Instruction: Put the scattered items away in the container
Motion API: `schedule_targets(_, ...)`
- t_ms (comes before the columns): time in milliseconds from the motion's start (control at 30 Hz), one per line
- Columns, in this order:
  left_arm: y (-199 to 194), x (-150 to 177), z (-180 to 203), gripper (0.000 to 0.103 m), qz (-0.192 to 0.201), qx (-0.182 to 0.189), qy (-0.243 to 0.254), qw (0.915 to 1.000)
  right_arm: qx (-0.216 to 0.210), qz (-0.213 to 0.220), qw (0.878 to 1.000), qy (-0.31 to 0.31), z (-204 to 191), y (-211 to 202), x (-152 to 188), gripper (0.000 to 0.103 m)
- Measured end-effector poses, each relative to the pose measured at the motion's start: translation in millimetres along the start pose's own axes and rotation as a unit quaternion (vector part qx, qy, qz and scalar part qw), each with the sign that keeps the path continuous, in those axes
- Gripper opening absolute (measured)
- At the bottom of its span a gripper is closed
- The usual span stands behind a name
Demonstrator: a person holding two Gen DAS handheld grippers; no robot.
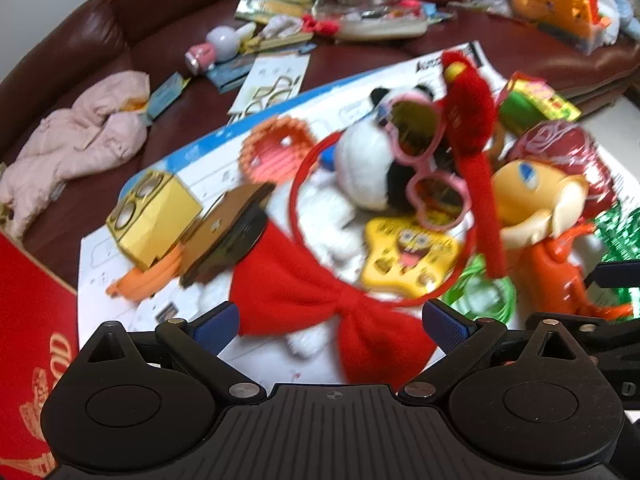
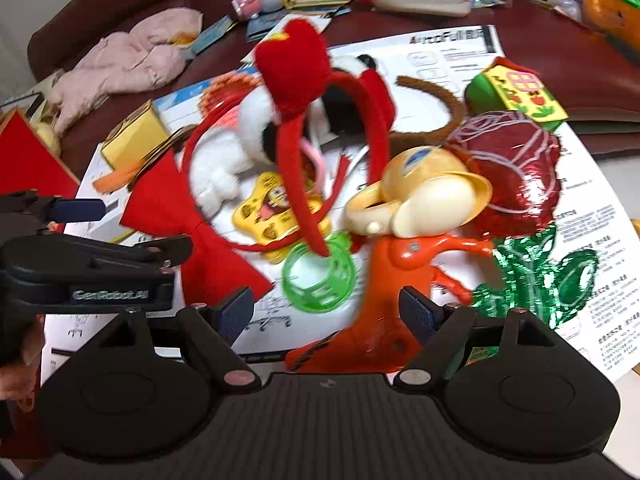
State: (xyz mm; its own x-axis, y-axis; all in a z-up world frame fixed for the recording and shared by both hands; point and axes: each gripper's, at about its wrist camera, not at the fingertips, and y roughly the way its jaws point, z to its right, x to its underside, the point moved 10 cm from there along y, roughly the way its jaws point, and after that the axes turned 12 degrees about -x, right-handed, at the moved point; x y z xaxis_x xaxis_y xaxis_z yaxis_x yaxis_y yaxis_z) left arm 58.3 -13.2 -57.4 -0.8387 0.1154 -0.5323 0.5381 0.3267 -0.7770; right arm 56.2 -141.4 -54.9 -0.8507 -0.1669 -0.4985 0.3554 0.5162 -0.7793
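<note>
Picking stage, nothing held: left gripper (image 1: 330, 320) wide over red bow (image 1: 320, 300), right gripper (image 2: 326, 312) wide over orange toy (image 2: 384, 300). Red box (image 1: 28, 320) at left. Next: close, lift, carry.

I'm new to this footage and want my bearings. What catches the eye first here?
A heap of bright toys on a printed paper sheet: a panda plush wearing pink heart sunglasses sits mid-pile. A big red bow lies right before the open left gripper. An orange toy with a cream head lies between the open right gripper fingers.
</note>
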Motion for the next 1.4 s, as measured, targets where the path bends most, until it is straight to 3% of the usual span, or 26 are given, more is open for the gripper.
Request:
schedule_targets(300,4,-33,29,0.101,-0.007,0.06,-0.044,0.9972,0.032,0.031,0.999,0.02,33,-18,-9,0.083)
schedule_targets(567,9,-56,59,0.1,0.012,0.044,-0.027,0.9986,0.044,0.049,0.997,0.042,57,-27,-14,0.082)
schedule_targets(667,25,-57,68,0.091,-0.006,0.038,-0.028,0.9989,0.047,0.048,0.997,0.046,63,-27,-16,0.082)
schedule_targets(800,40,-51,55,0.071,-0.021,0.025,-0.04,0.9987,0.046,0.051,0.997,0.035,62,-26,-22,0.082)
schedule_targets(1033,58,-44,5,0.071,-0.03,-0.017,-0.061,0.9975,0.019,0.073,0.997,-0.005,42,-9,-54,0.077)
schedule_targets(1167,57,-45,1,0.069,-0.022,-0.013,-0.05,0.9984,0.011,0.073,0.997,-0.012,37,9,-72,0.076)
schedule_targets(1400,52,-46,1,0.064,-0.012,-0.016,-0.038,0.9991,-0.022,0.057,0.998,-0.022,23,41,-83,0.063)
